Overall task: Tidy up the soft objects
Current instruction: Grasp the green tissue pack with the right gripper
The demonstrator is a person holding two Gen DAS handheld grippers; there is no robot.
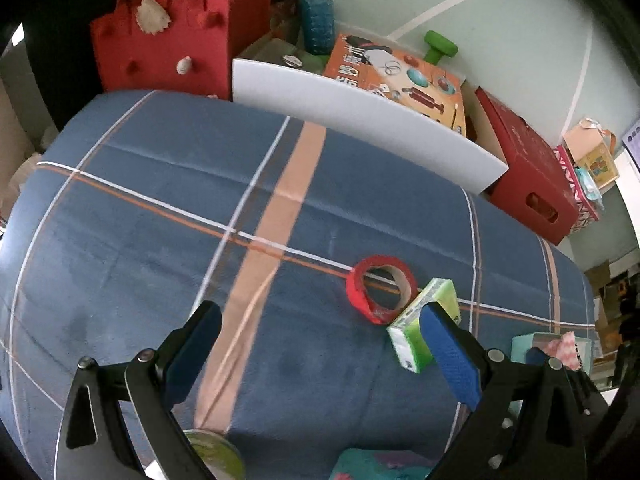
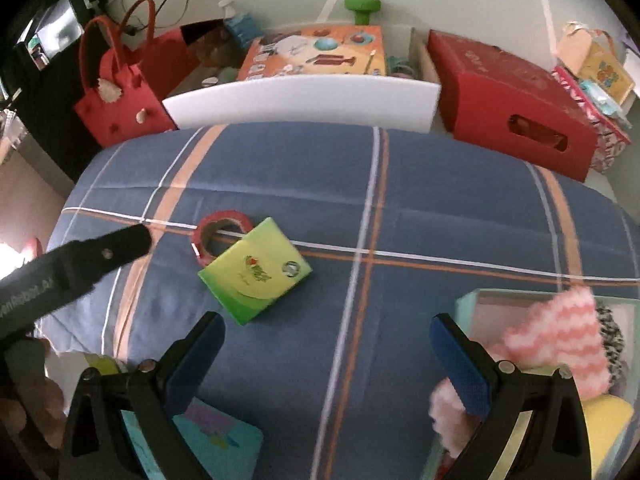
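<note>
Right tool (image 2: 326,354): jaws spread wide, holding nothing, poised above the blue plaid bed (image 2: 440,208). Left tool (image 1: 320,344): likewise wide and empty. The green tissue pack (image 2: 256,270) lies flat on the bed ahead and left of the right tool, touching the red tape roll (image 2: 220,232). The teal bin (image 2: 472,300), at right, already holds a pink-striped cloth (image 2: 560,336), apparently the collecting place.
</note>
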